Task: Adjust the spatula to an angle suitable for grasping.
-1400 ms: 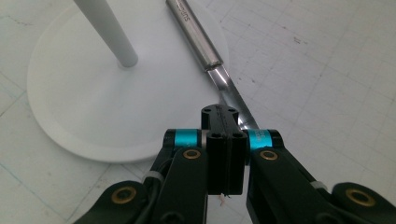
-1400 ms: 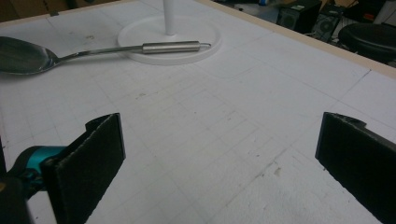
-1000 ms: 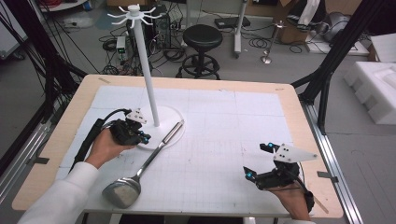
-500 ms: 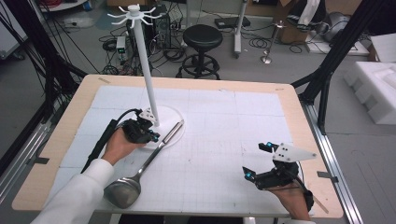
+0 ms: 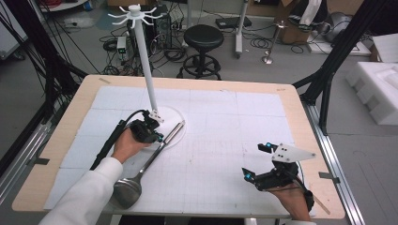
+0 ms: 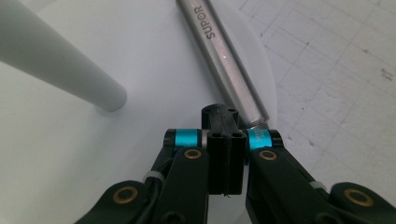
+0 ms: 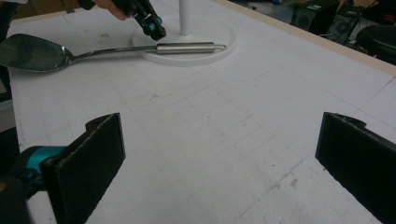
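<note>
The left claw [image 6: 226, 122] is pressed together, its tip just beside the ladle [image 5: 150, 161] handle on the stand's round base [image 5: 174, 114]; the right claw [image 5: 256, 161] hangs spread, well apart, over the white surface [image 5: 225, 122].

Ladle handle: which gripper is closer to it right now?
Left. The left gripper sits on the stand's round base, jaws shut right beside the ladle handle. The right gripper is open, far across the table.
</note>
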Available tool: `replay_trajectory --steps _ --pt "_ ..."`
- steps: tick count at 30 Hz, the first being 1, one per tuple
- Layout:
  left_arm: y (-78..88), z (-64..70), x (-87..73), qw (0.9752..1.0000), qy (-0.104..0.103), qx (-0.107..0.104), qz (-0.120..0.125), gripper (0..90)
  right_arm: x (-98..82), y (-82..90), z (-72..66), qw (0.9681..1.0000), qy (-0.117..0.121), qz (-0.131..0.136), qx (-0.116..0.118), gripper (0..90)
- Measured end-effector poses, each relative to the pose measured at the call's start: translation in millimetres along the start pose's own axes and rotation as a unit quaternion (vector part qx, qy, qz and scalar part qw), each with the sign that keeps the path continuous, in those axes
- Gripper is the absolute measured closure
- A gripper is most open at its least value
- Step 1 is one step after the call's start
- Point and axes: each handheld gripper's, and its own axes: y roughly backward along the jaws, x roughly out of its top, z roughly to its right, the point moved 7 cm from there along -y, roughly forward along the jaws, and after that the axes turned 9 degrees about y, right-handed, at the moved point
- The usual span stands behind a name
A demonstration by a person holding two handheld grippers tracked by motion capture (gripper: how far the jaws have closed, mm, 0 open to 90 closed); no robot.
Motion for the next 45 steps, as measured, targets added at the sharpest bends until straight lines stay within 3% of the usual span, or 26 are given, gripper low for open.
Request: replay_trajectory --steps 10,25,31,40,45 --pt "-5.9 2.2 1.2 0.9999 0.004 -0.001 -0.010 90.0 -0.8 0.2 0.5 1.0000 -0.002 0.000 0.001 0.5" --pt "-10.0 13.6 5.5 0.9997 -0.017 -0.015 -0.014 90.0 -0.4 -0.3 0.6 1.0000 -0.002 0.001 0.003 0.5" --pt "-14.8 26.4 7.6 0.9987 -0.038 -0.028 -0.018 90.0 -0.5 -0.5 0.3 1.0000 -0.001 -0.001 0.003 0.5" --pt "-15.0 35.6 7.9 0.9973 -0.063 -0.033 -0.020 90.0 -1.0 0.1 1.6 1.0000 -0.002 0.001 0.002 0.5" --pt "-12.8 35.1 7.8 0.9972 -0.064 -0.034 -0.022 90.0 -0.8 0.1 1.2 1.0000 -0.003 0.001 0.002 0.5"
